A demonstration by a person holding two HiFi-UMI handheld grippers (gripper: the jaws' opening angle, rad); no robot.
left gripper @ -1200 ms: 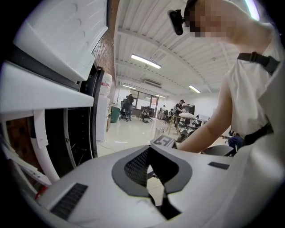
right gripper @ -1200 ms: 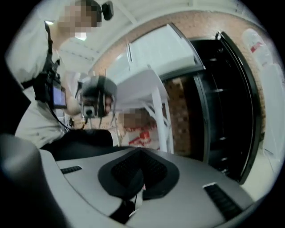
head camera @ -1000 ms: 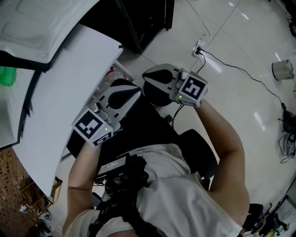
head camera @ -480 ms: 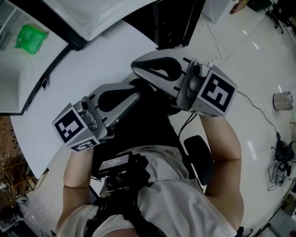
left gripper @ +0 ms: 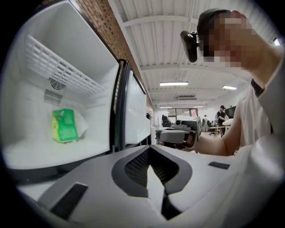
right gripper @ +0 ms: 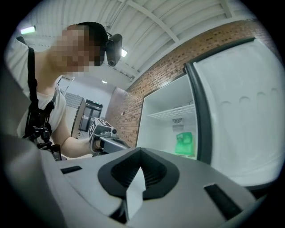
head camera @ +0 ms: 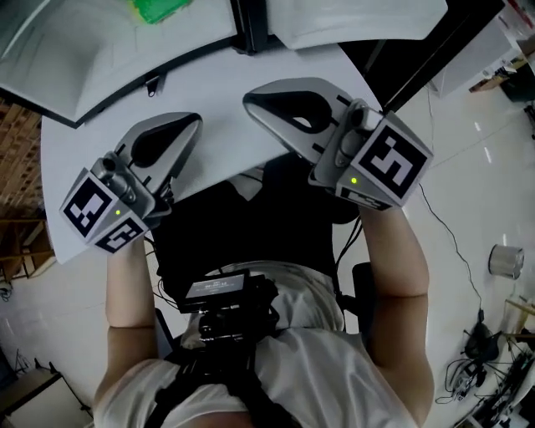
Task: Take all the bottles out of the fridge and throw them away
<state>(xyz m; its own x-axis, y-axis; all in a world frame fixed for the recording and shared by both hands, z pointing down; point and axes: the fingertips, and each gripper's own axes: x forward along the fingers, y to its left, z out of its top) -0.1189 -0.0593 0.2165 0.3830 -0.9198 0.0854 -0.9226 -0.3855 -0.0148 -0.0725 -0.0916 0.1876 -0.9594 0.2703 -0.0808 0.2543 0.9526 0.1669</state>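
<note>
No bottle shows in any view. The fridge [left gripper: 44, 89] stands open with a white inside [right gripper: 164, 102] and a wire shelf [left gripper: 58, 67] high up. A green packet [left gripper: 64, 125] lies on its floor, also seen from the right gripper [right gripper: 184, 143] and at the head view's top edge [head camera: 163, 8]. My left gripper [head camera: 171, 134] is held up in front of the fridge, jaws together and empty [left gripper: 153, 156]. My right gripper [head camera: 267, 100] is raised beside it, shut and empty [right gripper: 140, 153]. Each gripper shows in the other's view: the right [left gripper: 178, 136], the left [right gripper: 104, 133].
The fridge's white door [right gripper: 240, 111] stands open on the right. A brick wall [right gripper: 129, 111] runs beside the fridge. Below me are a black seat or bin [head camera: 251, 226], a glossy white floor with a cable [head camera: 443, 242] and a metal can [head camera: 504, 261].
Both grippers have come up from low beside the open door to in front of the fridge. The head view has swung up to the fridge. Jaws look unchanged.
</note>
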